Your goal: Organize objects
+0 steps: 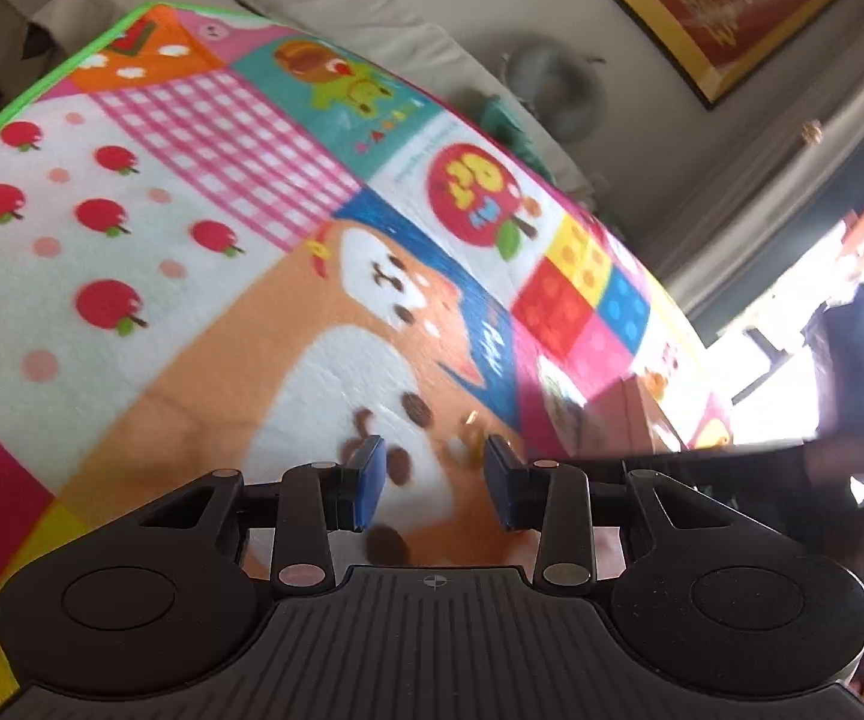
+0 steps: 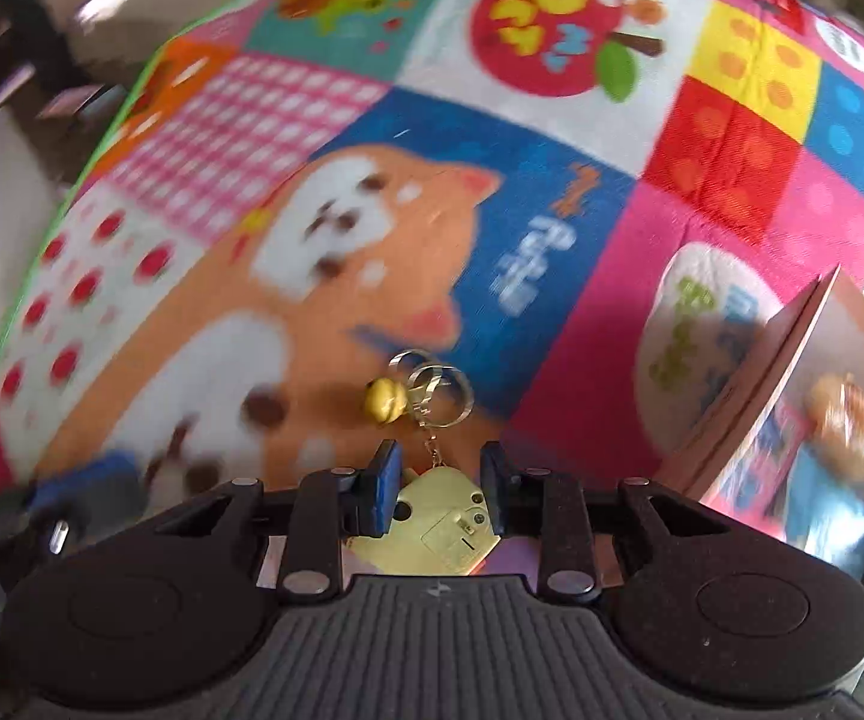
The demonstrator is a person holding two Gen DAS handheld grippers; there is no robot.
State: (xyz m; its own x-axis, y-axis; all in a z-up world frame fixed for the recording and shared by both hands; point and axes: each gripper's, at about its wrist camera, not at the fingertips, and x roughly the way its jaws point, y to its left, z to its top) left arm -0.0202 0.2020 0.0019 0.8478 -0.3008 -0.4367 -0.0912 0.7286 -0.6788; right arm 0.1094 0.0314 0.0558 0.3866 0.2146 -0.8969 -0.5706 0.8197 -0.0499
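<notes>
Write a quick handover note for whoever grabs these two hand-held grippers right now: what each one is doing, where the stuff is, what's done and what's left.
Right hand-held gripper: the yellow keychain charm sits between its jaws, with chain, key rings and small gold bell trailing forward over the play mat. Whether the grip is firm is unclear.
Left hand-held gripper: open, empty, above the mat's dog print.
Open pink box: on the mat to the right, with something inside, blurred.
Done: keychain reached.
Left: probably move it to the box; the destination is a guess.
</notes>
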